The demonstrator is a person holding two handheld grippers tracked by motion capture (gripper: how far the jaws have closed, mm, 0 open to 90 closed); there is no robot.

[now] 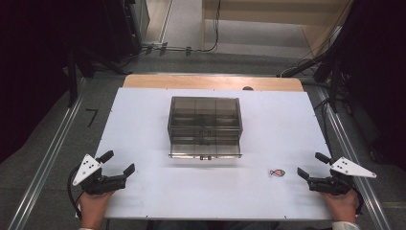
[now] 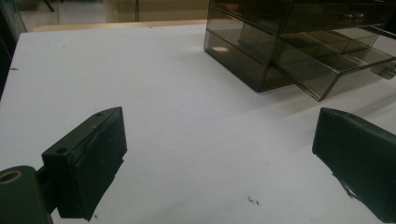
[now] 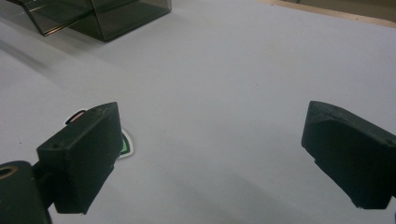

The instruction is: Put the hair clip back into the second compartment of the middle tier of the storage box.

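Both grippers, left (image 1: pixel 117 163) and right (image 1: pixel 310 165), stand wide and empty at the frame's lower corners; small fish-shaped sticker (image 1: pixel 277 172) lies beside the right, smoky transparent plastic drawer box (image 1: pixel 205 125) at centre of the white worktop (image 1: pixel 143 124).

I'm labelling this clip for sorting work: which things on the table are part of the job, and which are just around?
In the job:
- fish sticker, nearest the right gripper
- smoky plastic drawer box, bottom drawer pulled out
- left gripper, open, apart from everything

Just around:
- white table sheet
- cables on the floor beyond

Grey carpeted floor (image 1: pixel 48 153) (cables (image 1: pixel 182 48) trailing across) surrounds the white table (image 1: pixel 143 143).
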